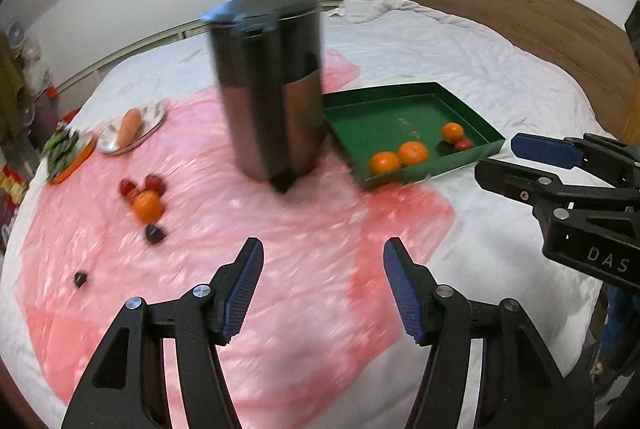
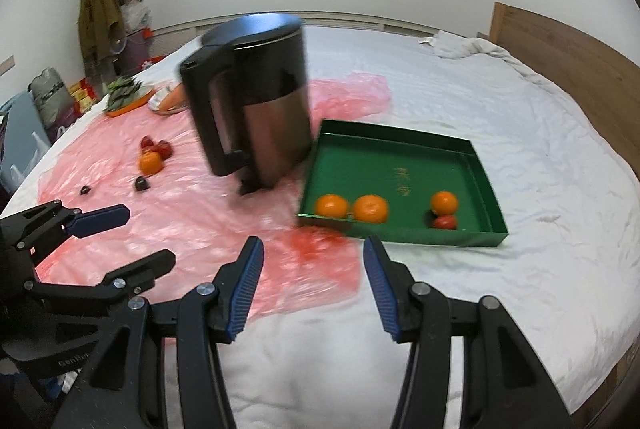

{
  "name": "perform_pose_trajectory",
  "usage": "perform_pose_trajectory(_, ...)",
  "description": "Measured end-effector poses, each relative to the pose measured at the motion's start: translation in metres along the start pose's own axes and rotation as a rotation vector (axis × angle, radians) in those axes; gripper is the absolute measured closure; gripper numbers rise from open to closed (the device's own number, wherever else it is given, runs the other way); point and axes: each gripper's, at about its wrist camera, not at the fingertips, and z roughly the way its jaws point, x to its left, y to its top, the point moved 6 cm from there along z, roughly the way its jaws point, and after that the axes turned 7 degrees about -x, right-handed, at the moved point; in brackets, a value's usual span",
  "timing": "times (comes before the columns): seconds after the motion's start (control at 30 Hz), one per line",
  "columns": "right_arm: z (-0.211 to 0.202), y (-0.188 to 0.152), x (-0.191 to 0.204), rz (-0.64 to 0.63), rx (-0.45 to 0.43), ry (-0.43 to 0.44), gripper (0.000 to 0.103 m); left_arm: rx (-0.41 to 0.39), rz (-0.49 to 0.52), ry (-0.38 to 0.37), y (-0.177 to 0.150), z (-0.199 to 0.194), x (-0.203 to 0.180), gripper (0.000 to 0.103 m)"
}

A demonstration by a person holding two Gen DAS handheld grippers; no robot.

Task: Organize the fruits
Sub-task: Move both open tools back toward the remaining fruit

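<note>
Bed [image 2: 480, 101] covered by white sheet, pink plastic film [image 1: 240, 249] spread over its middle; wooden headboard [image 1: 520, 13] at far right. Green tray [image 2: 384, 165] lay on the sheet, its near-left corner overlapping the film. Inside the tray, along the near wall: 2 oranges [image 2: 331, 206] side by side at left, a 3rd orange [image 2: 444, 202] further right with a small red fruit [image 2: 445, 222] touching it in front. Dark kettle [image 2: 260, 101] with steel lower body stood just left of the tray, blurred, appearing tilted, handle facing the right wrist camera. On the film left of the kettle: 1 loose orange [image 1: 147, 206] with 2 red fruits [image 1: 154, 183] just behind it, a dark fruit [image 1: 154, 234] just in front, another small dark piece [image 1: 80, 279] further out. Beyond these, a plate with a carrot [image 1: 130, 127] and an orange-rimmed dish of greens [image 1: 62, 149], both at the far-left edge of the film. Left gripper [image 1: 323, 285] hung above the film, jaws apart, nothing between the pads. Right gripper [image 2: 313, 285] hung above the sheet near the tray's near wall, jaws likewise spread and empty. Neither touched any fruit
</note>
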Motion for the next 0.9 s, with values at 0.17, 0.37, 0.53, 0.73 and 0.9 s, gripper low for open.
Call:
perform_pose_trajectory(0.17,-0.011,0.002,0.035,-0.035,-0.001,0.022,0.027,-0.023,-0.048,0.048,-0.017,-0.028,0.044,0.045)
perform_pose_trajectory(0.37,-0.022,0.006,0.086,-0.051,-0.012,0.101,0.028,-0.059,-0.148,0.129,-0.049,-0.07,0.109,0.042)
perform_pose_trajectory(0.53,-0.009,0.004,0.129,-0.066,-0.017,0.206,0.028,-0.044,-0.222,0.221,-0.079,-0.083,0.167,0.042)
perform_pose_trajectory(0.73,0.026,0.013,0.168,-0.065,-0.015,0.316,0.028,-0.034,-0.299,0.287,-0.086,-0.076,0.219,0.042)
perform_pose_trajectory(0.9,0.074,0.026,0.194,-0.062,0.012,0.38,0.028,-0.032,-0.315,0.279,-0.072,-0.048,0.244,0.042)
